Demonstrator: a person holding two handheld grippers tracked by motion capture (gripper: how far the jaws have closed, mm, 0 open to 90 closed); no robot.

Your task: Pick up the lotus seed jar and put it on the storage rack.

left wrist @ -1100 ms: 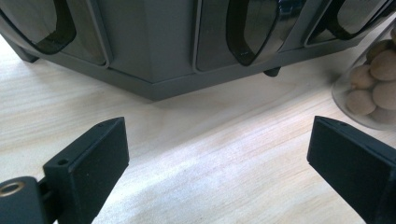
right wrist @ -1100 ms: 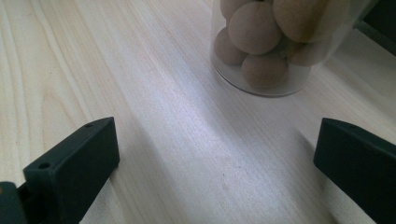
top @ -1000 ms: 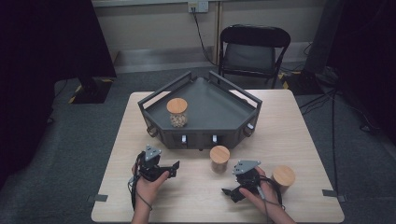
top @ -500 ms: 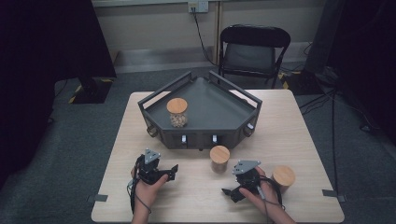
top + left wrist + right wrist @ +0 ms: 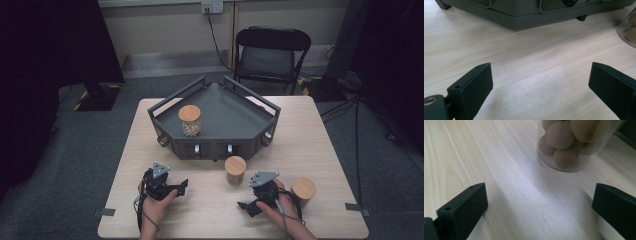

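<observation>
Three cork-lidded jars: one (image 5: 190,120) in grey tray (image 5: 235,132), middle jar (image 5: 235,171) near right gripper (image 5: 246,205), third (image 5: 303,190) beside it. Left gripper (image 5: 182,185) and right both wide, empty. Pale wood table (image 5: 310,145); folding chair (image 5: 272,52) behind.

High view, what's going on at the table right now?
A person holds a gripper in each hand low over the wooden table. The left gripper and the right gripper are both open and hold nothing. One jar of wooden balls stands on the dark tray. A second jar stands on the table in front of the tray, ahead of the right gripper's jaws; a third jar stands by the right hand.
</observation>
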